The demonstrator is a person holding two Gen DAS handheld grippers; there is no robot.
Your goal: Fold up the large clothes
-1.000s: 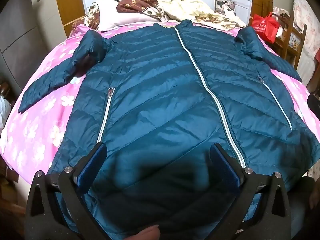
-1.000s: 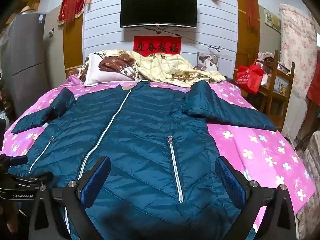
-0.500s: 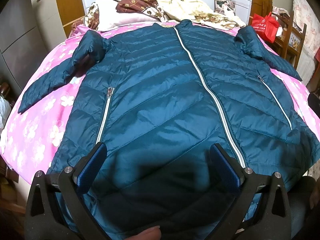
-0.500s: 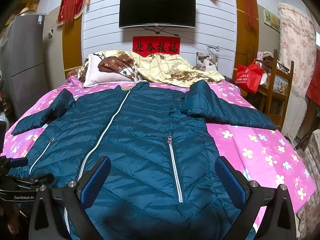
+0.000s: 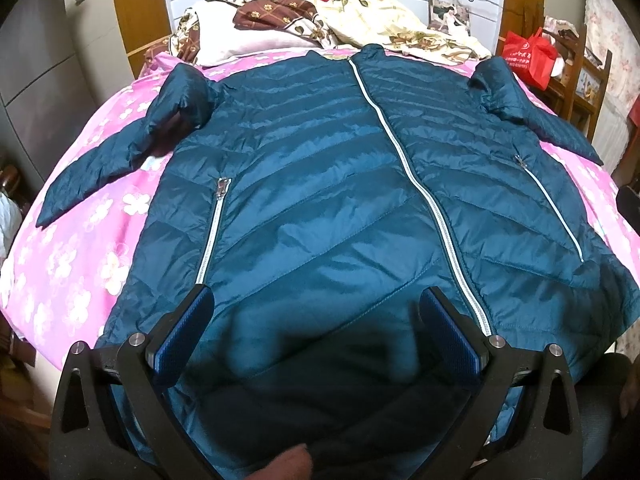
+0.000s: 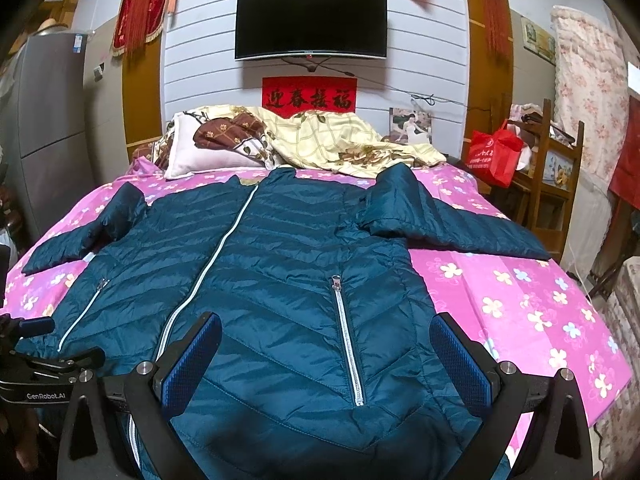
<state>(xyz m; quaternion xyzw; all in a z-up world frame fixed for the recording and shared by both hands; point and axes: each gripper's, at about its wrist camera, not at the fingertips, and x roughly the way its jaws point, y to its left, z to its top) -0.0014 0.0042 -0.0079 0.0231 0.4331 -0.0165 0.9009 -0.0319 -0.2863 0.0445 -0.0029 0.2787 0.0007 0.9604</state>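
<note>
A large teal quilted jacket (image 5: 320, 184) lies front up and zipped on the pink flowered bed (image 5: 80, 248), collar toward the pillows, both sleeves spread out. In the right wrist view the same jacket (image 6: 280, 272) fills the near half of the bed (image 6: 520, 304). My left gripper (image 5: 316, 312) hovers open above the hem, left of the centre zip, nothing between its blue pads. My right gripper (image 6: 326, 340) is open too, over the hem around the right pocket zip (image 6: 346, 336). The left gripper's body (image 6: 36, 376) shows at the left edge.
Pillows (image 6: 208, 148) and a yellow checked quilt (image 6: 344, 144) are heaped at the headboard. A red bag (image 6: 494, 152) and a wooden rack (image 6: 556, 168) stand right of the bed. A grey cabinet (image 6: 48, 112) is on the left. A fingertip (image 5: 288, 466) shows at the bottom edge.
Nothing has moved much; the right wrist view has tilted slightly so more of the wall shows. Both grippers stay open over the hem.
</note>
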